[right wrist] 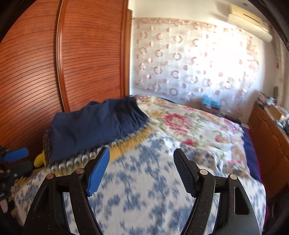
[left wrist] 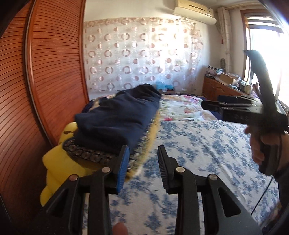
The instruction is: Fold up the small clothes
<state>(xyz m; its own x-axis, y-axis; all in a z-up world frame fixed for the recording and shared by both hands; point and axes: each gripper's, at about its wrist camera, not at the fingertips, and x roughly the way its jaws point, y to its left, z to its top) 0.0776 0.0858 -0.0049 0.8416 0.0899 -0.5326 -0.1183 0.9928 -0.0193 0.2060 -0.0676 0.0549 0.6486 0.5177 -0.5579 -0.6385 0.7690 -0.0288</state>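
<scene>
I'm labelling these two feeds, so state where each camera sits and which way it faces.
Left wrist: on the left gripper, looking along its open fingers over the blue-patterned bedspread toward the curtain; the right gripper and its hand show at right.
Right wrist: on the right gripper, open and empty, facing the same way; the left gripper's blue pad shows at left edge.
Shared: navy garment, wooden wardrobe, curtain, air conditioner.

blue-flowered bedspread (right wrist: pixel 144 195) motion-blurred, yellow plush (left wrist: pixel 54 162) partly hidden under navy garment (left wrist: pixel 115 117), dresser clutter (left wrist: pixel 229 79) indistinct
</scene>
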